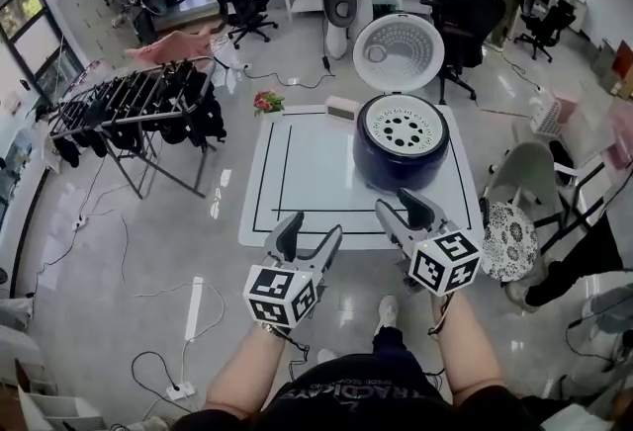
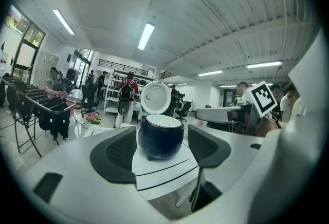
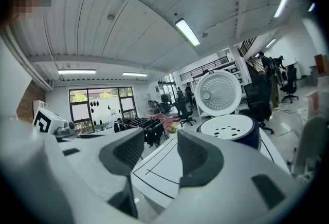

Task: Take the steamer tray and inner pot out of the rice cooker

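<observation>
Left gripper (image 1: pixel 312 233) and right gripper (image 1: pixel 404 205), both spread empty, face one rice cooker (image 1: pixel 391 174)

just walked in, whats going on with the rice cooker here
A person holds a two-jaw gripper in each hand at the near edge of the white table. The left gripper and right gripper are both open and empty, pointed toward the dark blue rice cooker. Its lid stands open, and the perforated steamer tray sits inside, not yet touched.

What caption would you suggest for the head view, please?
Left claw and right claw, open, face the open-lidded rice cooker holding its steamer tray.
</observation>
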`<state>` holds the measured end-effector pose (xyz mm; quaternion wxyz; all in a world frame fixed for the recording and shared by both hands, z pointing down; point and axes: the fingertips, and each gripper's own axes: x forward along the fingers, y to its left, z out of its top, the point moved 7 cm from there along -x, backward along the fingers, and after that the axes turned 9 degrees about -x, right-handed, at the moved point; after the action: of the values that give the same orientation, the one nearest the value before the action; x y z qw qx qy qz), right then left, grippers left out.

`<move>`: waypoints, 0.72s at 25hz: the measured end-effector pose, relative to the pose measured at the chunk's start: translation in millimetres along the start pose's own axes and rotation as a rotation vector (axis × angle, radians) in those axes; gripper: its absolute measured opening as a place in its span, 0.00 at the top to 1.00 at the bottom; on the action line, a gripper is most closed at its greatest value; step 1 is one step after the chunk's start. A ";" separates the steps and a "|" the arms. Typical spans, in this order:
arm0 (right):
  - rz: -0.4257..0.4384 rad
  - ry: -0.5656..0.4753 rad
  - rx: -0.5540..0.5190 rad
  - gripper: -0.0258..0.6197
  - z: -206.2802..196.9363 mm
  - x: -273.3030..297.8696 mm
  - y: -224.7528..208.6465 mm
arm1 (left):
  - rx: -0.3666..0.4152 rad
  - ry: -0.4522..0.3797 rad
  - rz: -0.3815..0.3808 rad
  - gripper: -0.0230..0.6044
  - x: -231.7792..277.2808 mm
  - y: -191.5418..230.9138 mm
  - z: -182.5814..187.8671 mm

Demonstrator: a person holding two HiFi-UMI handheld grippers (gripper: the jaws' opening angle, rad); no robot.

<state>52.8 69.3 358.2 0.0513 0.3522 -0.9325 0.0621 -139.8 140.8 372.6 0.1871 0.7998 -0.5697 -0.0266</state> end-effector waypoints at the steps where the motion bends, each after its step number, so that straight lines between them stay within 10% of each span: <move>1: -0.004 -0.002 0.004 0.67 1.1 3.0 -11.2 | 0.000 0.003 0.001 0.48 10.7 -1.1 0.7; 18: -0.148 -0.005 0.024 0.67 22.1 42.3 -186.6 | -0.022 0.013 -0.008 0.48 180.4 -12.3 27.3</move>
<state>143.8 -100.4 357.2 0.0493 0.4207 -0.9033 0.0683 -72.6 -29.3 374.0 0.1996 0.8002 -0.5649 -0.0283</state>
